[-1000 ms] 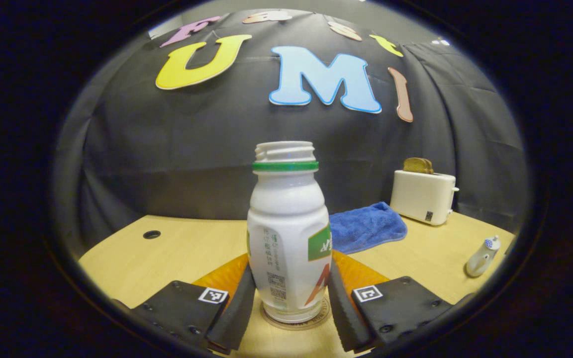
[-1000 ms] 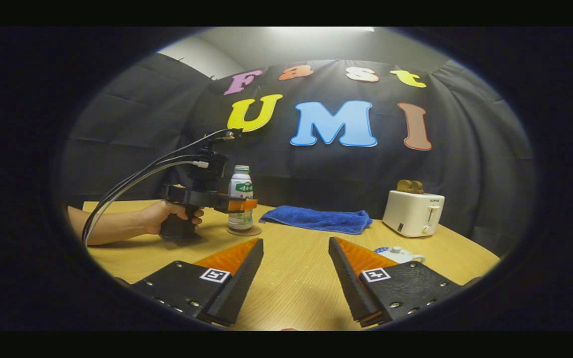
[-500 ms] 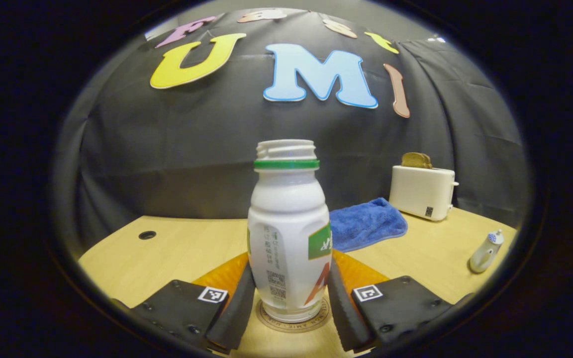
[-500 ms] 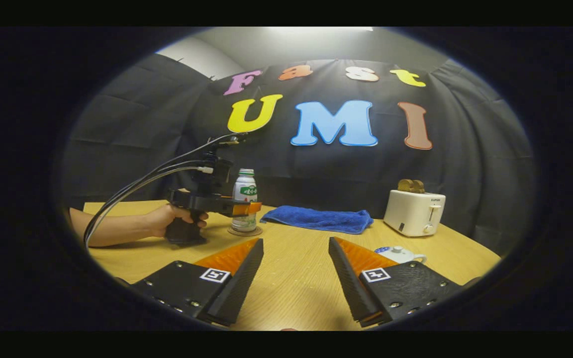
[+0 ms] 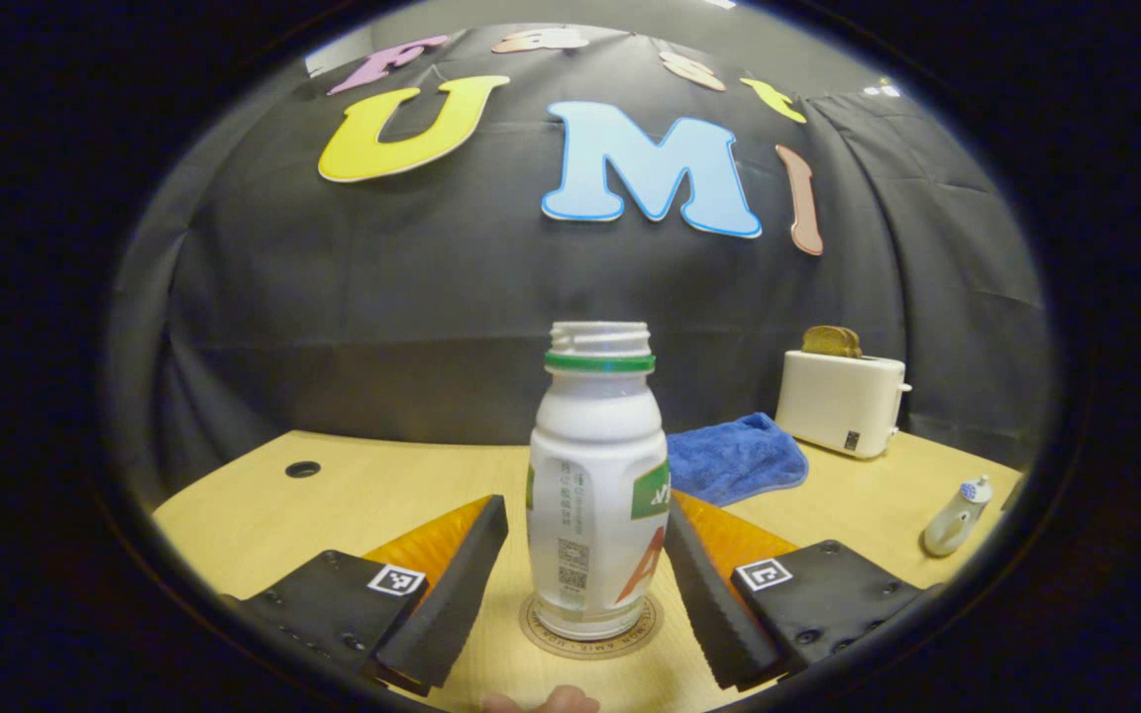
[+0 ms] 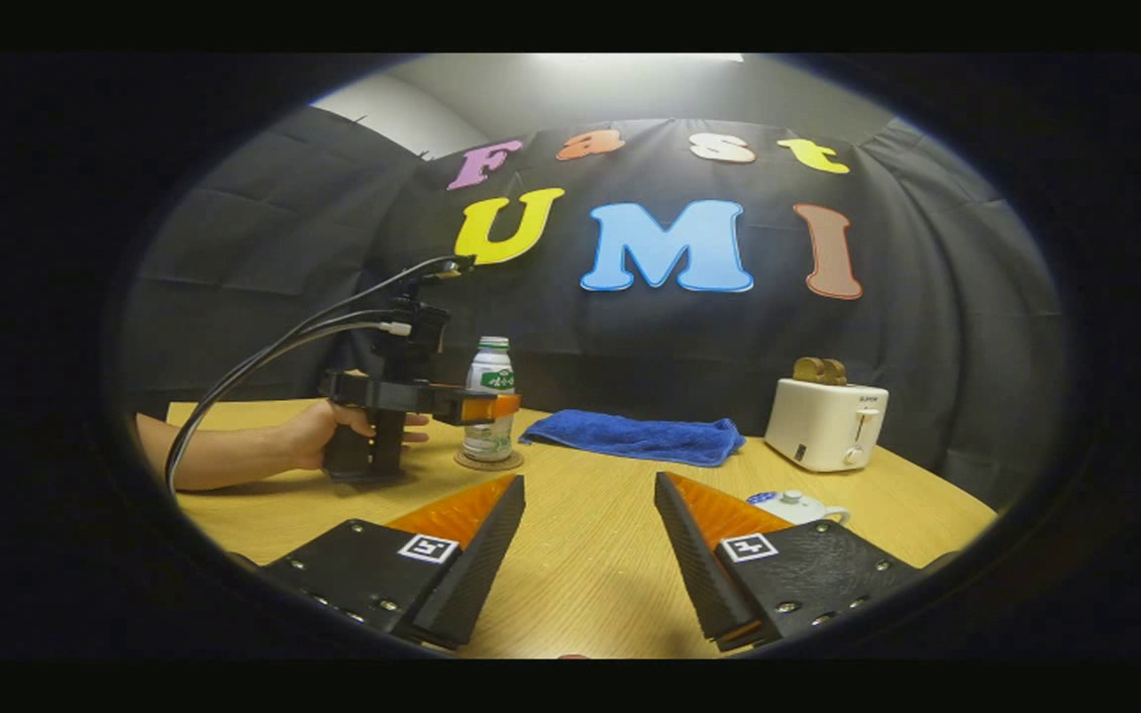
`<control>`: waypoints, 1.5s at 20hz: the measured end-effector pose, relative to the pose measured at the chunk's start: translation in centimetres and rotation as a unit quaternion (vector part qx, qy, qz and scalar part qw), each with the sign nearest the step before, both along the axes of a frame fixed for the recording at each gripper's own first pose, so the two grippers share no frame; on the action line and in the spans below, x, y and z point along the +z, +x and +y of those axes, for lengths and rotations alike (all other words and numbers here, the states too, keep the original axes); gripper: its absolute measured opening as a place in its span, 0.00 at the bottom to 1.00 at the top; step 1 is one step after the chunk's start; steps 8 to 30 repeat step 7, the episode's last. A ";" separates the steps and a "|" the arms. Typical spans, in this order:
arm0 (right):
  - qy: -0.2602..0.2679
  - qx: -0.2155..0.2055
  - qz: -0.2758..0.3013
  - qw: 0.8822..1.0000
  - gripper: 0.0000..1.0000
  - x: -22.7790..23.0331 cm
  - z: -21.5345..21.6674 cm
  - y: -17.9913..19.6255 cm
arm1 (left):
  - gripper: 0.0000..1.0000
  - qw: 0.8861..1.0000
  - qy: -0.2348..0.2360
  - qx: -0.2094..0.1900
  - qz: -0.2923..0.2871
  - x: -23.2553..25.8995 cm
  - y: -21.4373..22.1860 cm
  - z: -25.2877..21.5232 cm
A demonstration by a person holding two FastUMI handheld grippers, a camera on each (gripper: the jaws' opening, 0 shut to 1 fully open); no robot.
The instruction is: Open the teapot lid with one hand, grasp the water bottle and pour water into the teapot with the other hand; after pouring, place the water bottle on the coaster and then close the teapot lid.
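The white water bottle (image 5: 595,495), capless with a green neck ring, stands upright on the round coaster (image 5: 590,634). My left gripper (image 5: 585,505) is open around it: a gap shows at the left finger, while the right finger lies close against the bottle's side. In the right gripper view the bottle (image 6: 489,396) sits far left on the coaster (image 6: 488,460), with the left gripper (image 6: 486,406) and a hand (image 6: 318,436) beside it. My right gripper (image 6: 588,485) is open over bare table. The white teapot (image 6: 796,505), lid on, peeks behind its right finger, and also stands at far right (image 5: 957,503).
A blue towel (image 6: 635,436) lies at the back of the wooden table (image 6: 580,564). A white toaster (image 6: 825,424) with bread stands at the back right. A cable hole (image 5: 302,468) marks the table's left side. Cables (image 6: 283,347) trail from the left gripper.
My left gripper has opened and drawn back a little from the bottle, which stays upright on the coaster. The right gripper has not moved.
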State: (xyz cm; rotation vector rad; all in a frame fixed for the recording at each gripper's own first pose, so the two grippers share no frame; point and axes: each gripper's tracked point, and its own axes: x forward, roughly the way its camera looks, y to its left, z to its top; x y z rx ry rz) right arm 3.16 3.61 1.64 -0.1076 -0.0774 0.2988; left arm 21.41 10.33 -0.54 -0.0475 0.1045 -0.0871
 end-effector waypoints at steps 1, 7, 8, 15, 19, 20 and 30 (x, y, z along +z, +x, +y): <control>-0.004 -0.004 -0.007 1.000 0.81 0.5 -0.2 0.0 | 1.00 1.000 0.004 0.002 -0.004 0.4 -0.8 0.1; 0.001 -0.050 -0.019 0.999 0.81 2.1 -1.5 -0.1 | 0.99 0.999 -0.006 0.021 -0.026 2.6 -9.0 1.4; 0.001 -0.050 -0.019 0.999 0.81 2.1 -1.5 -0.1 | 0.99 0.999 -0.006 0.021 -0.026 2.6 -9.0 1.4; 0.001 -0.050 -0.019 0.999 0.81 2.1 -1.5 -0.1 | 0.99 0.999 -0.006 0.021 -0.026 2.6 -9.0 1.4; 0.001 -0.050 -0.019 0.999 0.81 2.1 -1.5 -0.1 | 0.99 0.999 -0.006 0.021 -0.026 2.6 -9.0 1.4; 0.001 -0.050 -0.019 0.999 0.81 2.1 -1.5 -0.1 | 0.99 0.999 -0.006 0.021 -0.026 2.6 -9.0 1.4; 0.001 -0.050 -0.019 0.999 0.81 2.1 -1.5 -0.1 | 0.99 0.999 -0.006 0.021 -0.026 2.6 -9.0 1.4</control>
